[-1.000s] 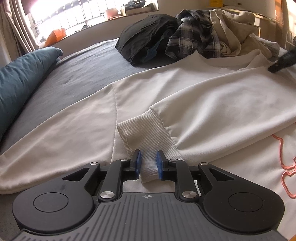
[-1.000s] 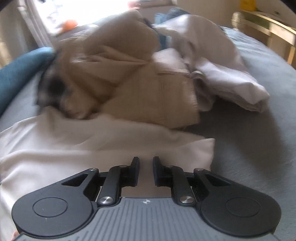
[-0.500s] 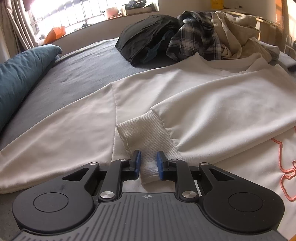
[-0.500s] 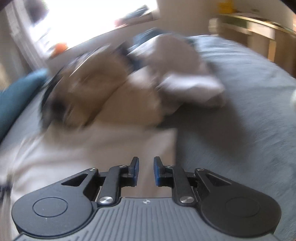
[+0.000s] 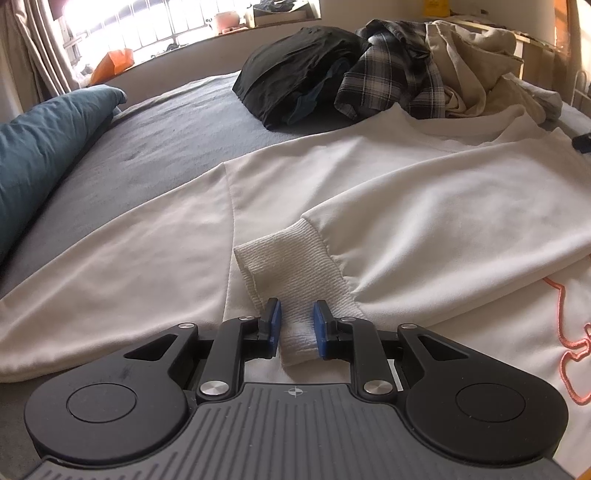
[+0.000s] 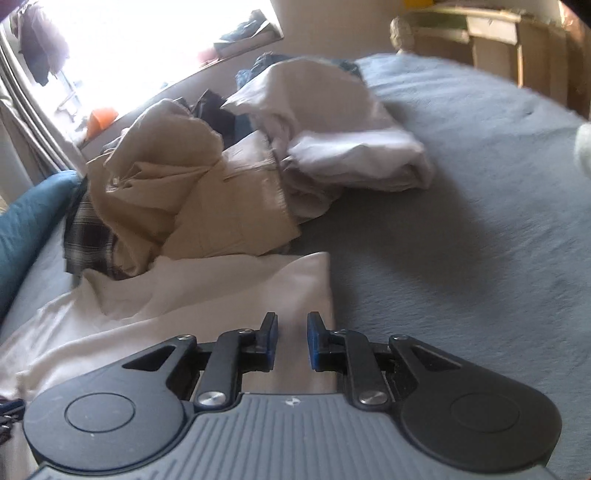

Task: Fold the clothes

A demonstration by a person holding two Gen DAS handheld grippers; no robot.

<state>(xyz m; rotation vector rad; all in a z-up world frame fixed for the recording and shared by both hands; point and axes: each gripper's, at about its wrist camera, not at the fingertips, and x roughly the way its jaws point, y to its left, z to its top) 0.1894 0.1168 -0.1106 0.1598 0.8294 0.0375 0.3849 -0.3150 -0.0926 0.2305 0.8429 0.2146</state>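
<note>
While the right-wrist view is blurred, the white sweatshirt [image 5: 388, 192] lies flat on the grey bed [image 5: 155, 140], its orange print [image 5: 569, 354] cut off at the frame edge. Left gripper [image 5: 297, 325]: ribbed cuff [image 5: 295, 269] between parted jaws, grip uncertain. Right gripper [image 6: 292, 338]: parted over the sweatshirt edge, holding nothing. Beyond: teal pillow [image 5: 40, 147], heaped clothes [image 5: 369, 74], bright window [image 5: 147, 26].

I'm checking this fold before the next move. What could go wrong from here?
1. The left gripper straddles the ribbed cuff with gaps either side, so the cuff may slip free if lifted.
2. The right gripper is open over the white sweatshirt's edge; it could pinch the grey bedsheet too.
3. The unfolded clothes pile touches the sweatshirt and may get dragged.
</note>
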